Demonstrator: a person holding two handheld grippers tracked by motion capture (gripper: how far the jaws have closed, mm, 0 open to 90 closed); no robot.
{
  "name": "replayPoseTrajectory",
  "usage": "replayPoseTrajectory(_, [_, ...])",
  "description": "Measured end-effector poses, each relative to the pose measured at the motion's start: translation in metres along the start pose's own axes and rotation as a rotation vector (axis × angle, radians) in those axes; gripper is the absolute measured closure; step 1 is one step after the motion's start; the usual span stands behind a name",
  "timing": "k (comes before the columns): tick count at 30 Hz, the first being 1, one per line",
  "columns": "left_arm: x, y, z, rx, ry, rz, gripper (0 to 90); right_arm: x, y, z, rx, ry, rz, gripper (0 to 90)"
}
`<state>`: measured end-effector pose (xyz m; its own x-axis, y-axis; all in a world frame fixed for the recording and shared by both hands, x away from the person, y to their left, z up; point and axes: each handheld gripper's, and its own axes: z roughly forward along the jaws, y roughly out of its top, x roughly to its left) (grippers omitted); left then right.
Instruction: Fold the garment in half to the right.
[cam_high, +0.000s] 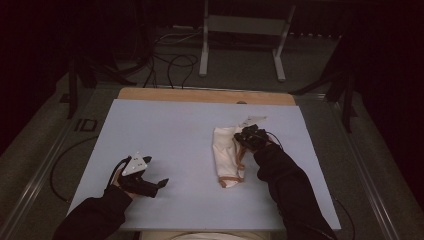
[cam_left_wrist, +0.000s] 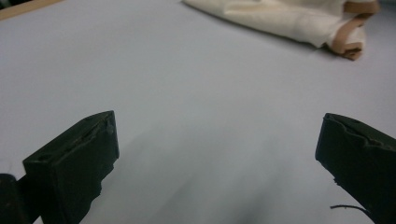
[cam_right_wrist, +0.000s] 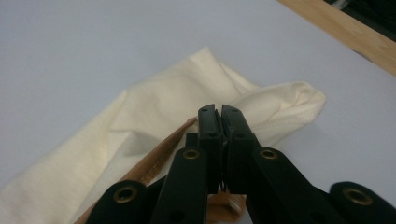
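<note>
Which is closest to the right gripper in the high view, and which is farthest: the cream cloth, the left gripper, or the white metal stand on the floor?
From the right gripper:
1. Cream cloth, right at its tips, on the table's right side.
2. Left gripper, across the table at the near left.
3. White metal stand, on the floor beyond the table's far edge.
</note>
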<state>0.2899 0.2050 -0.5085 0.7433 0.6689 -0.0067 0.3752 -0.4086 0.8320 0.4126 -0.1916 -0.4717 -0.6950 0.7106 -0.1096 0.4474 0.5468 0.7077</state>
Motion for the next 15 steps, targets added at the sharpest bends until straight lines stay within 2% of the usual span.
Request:
replayPoseTrajectory(9, [0.005, -0.005, -0.001, -0.023, 0.014, -0.028, 0.3, -0.01, -0.02, -0.013, -0.023, -0.027, 0.057, 87.2])
replayPoseTrajectory(15, [0.006, -0.005, -0.002, -0.03, 0.024, -0.034, 0.3, -0.015, -0.043, -0.017, 0.005, -0.045, 0.093, 87.0])
